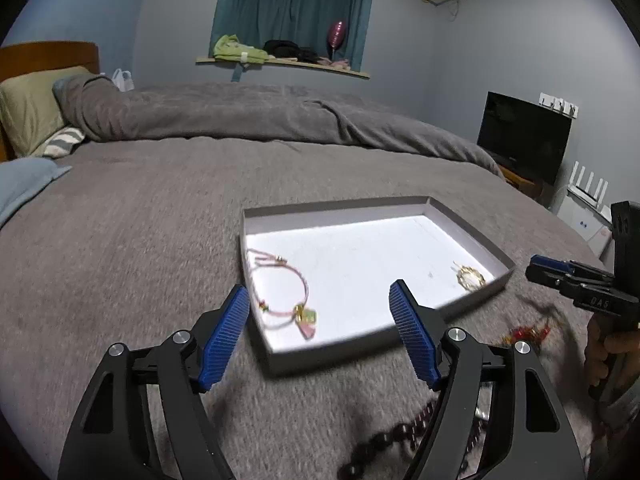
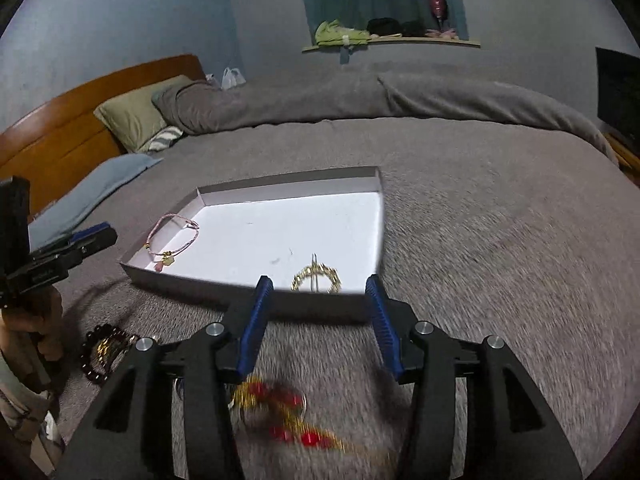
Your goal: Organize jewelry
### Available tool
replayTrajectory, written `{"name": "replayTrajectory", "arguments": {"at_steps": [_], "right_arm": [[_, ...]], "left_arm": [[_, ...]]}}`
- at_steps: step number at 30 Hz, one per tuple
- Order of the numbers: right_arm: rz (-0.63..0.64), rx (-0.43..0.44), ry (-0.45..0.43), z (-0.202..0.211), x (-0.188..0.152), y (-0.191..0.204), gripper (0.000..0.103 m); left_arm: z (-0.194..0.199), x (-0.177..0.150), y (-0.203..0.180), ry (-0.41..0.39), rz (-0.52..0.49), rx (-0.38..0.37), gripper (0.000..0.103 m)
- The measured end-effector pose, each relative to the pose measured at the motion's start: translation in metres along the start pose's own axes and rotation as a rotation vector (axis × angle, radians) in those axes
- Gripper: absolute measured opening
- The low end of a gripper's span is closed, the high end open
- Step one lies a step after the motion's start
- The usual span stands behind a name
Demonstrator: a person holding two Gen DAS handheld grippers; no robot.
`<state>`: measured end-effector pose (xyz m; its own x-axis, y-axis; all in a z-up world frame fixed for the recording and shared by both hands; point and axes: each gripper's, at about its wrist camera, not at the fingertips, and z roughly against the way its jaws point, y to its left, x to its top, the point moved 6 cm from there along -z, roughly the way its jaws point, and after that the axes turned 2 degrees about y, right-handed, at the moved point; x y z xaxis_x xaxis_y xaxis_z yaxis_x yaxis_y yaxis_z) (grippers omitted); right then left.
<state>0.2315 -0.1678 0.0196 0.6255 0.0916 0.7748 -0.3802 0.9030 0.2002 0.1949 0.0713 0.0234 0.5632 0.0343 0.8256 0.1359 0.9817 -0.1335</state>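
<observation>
A shallow grey box (image 1: 472,233) (image 2: 280,182) with a white floor lies on the grey bed. In it are a pink cord bracelet with a gold charm (image 1: 296,300) (image 2: 170,240) at its left and a gold ring-shaped piece (image 1: 470,278) (image 2: 318,278) at its right. On the blanket in front lie a red and gold beaded piece (image 2: 288,412) (image 1: 528,334) and a dark bead bracelet (image 1: 384,444) (image 2: 100,354). My left gripper (image 1: 320,312) (image 2: 92,238) is open and empty over the box's near left corner. My right gripper (image 2: 320,300) (image 1: 534,268) is open and empty above the red piece.
The bed is covered by a grey blanket (image 1: 140,240) with a rolled duvet (image 1: 240,112) at the back. Pillows (image 1: 28,112) and a wooden headboard (image 2: 60,136) are at the left. A dark screen (image 1: 524,136) stands at the right.
</observation>
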Motion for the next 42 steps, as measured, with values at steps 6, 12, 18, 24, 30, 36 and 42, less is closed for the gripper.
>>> {"name": "replayTrajectory", "arguments": {"at_steps": [6,12,18,24,30,36,42], "right_arm": [[-0.016,-0.008,0.000,0.019,-0.019,-0.002,0.052],[-0.022,-0.013,0.011,0.028,-0.039,-0.001,0.052],[-0.016,-0.013,0.023,0.035,-0.058,0.003,0.052],[-0.027,-0.002,0.016,0.042,-0.065,0.004,0.052],[-0.028,0.003,0.024,0.042,-0.072,0.004,0.052],[-0.032,0.012,0.020,0.042,-0.074,0.004,0.052],[-0.032,0.017,0.018,0.042,-0.074,0.004,0.052]], "left_arm": [[0.016,-0.017,-0.006,0.011,-0.004,-0.027,0.074],[0.031,-0.034,-0.027,0.015,-0.025,-0.075,0.074],[0.038,-0.049,-0.053,0.023,-0.062,-0.127,0.074],[0.037,-0.061,-0.080,0.038,-0.109,-0.171,0.074],[0.031,-0.068,-0.104,0.068,-0.174,-0.171,0.067],[0.012,-0.075,-0.103,0.140,-0.152,-0.140,0.043],[0.010,-0.071,-0.095,0.139,-0.102,-0.153,0.004]]}}
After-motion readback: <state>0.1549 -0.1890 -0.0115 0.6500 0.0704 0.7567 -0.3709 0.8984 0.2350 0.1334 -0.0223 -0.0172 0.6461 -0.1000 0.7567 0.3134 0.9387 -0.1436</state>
